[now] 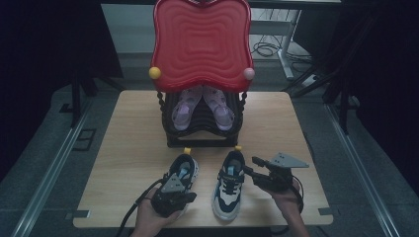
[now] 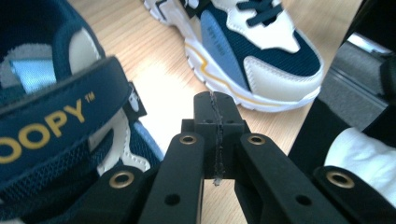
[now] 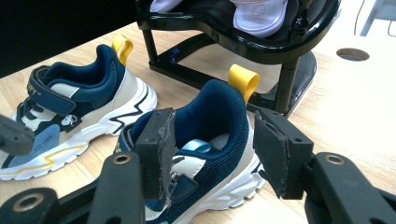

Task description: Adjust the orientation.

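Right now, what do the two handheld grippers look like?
Both the left gripper and the right gripper are black, each with two flat jaws on linkage arms with brass-coloured rivets. A grey three-cornered plate sits on top of each. A black cable trails from the left one.

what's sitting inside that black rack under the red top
A pair of pale purple sandals lies on the black rack, toes toward the sneakers. The red top covers their heel ends and the rack's back.
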### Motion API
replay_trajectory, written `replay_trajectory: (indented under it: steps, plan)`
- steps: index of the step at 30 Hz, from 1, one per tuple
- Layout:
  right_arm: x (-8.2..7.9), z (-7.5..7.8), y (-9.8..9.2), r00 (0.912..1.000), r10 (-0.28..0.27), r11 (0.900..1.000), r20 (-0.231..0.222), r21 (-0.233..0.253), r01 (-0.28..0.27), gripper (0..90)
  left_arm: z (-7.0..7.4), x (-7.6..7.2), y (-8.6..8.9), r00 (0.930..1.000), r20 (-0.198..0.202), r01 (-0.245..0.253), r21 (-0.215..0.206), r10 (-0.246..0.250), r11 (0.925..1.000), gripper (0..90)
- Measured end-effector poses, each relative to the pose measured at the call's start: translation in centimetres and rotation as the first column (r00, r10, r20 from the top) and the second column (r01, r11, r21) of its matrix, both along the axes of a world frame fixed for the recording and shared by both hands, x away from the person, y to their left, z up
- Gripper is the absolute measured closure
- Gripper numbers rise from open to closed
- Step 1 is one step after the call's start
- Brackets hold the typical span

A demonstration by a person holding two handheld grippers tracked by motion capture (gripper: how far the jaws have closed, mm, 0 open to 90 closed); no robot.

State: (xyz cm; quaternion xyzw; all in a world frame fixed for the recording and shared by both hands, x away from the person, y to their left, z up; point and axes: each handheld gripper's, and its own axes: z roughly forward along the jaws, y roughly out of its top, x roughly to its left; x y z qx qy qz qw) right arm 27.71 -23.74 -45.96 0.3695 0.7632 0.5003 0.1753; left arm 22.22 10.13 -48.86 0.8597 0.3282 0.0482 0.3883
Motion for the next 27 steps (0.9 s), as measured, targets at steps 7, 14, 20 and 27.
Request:
replay_trajectory:
  steps: [7,14,20,27]
  plan:
    - [0.2,-0.1,0.1,0.9997,-0.021,1.000,-0.014,-0.001,0.021,48.8,-0.4,-0.4,0.4,0.9997,-0.010,-0.020,0.032,0.021,0.9993,90.0]
    - [0.3,0.0,0.1,0.9996,-0.024,1.000,-0.011,-0.004,0.024,48.8,-0.9,-0.6,1.4,0.9991,-0.023,-0.034,0.035,0.035,0.9988,90.0]
    - [0.2,0.1,-0.1,0.9995,-0.029,1.000,-0.009,-0.002,0.029,48.8,-0.5,-0.5,2.4,0.9987,-0.028,-0.043,0.032,0.044,0.9986,90.0]
    - [0.3,0.1,0.0,0.9995,-0.030,1.000,-0.009,-0.004,0.030,48.7,-0.6,-0.5,3.1,0.9976,-0.039,-0.056,0.015,0.057,0.9983,90.0]
